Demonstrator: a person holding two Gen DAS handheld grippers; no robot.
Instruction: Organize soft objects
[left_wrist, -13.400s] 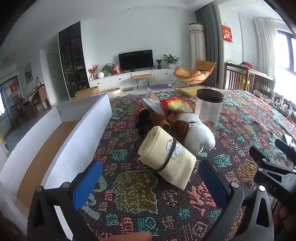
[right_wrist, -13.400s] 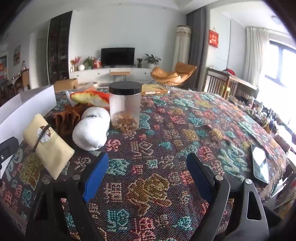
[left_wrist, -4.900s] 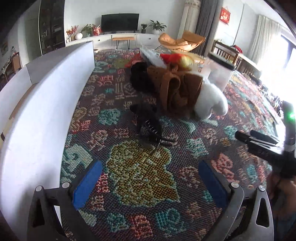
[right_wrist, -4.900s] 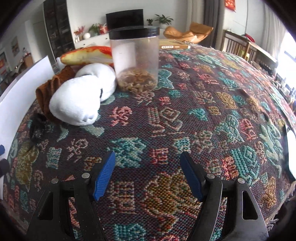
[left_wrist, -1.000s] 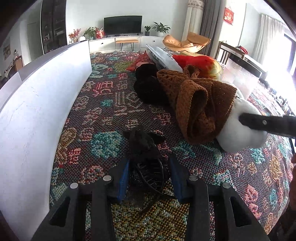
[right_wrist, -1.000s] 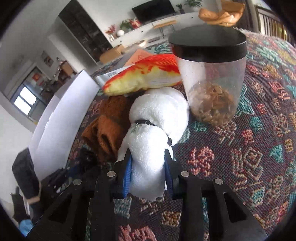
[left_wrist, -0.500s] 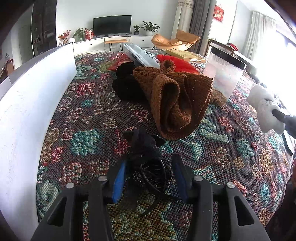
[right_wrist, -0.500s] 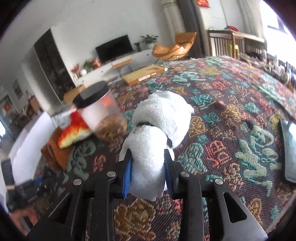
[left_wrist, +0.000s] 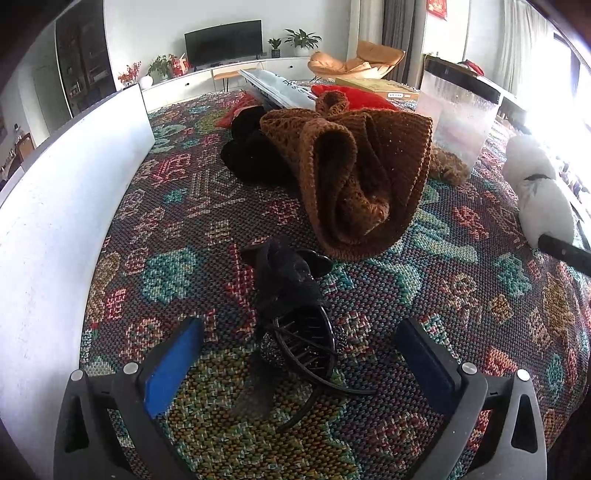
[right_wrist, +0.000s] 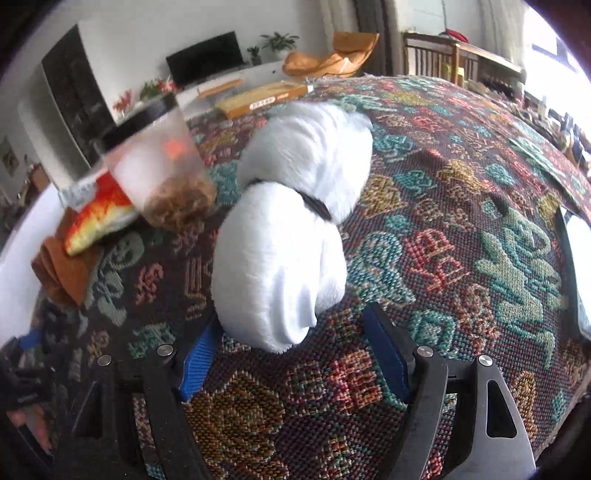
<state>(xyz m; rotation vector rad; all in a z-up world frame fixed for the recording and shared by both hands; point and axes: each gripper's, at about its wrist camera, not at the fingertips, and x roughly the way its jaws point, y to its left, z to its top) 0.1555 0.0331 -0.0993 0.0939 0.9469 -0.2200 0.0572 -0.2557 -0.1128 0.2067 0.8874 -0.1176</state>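
Both wrist views sit low over the patterned cloth (left_wrist: 461, 266); both show the white towel roll (right_wrist: 291, 236)

White towel (right_wrist: 291, 229) with a black band (right_wrist: 314, 201); brown knit (left_wrist: 354, 173); black clip (left_wrist: 306, 343); blue-padded fingers (left_wrist: 171, 365); bench cloth (left_wrist: 461, 306) patterned teal, red, gold

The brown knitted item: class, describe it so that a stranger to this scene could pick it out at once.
Start at the patterned tablecloth and find the clear jar. Left of it, against a black cloth bundle, lies the brown knitted item. It alone is rust-brown open-weave knit, folded into loose loops.
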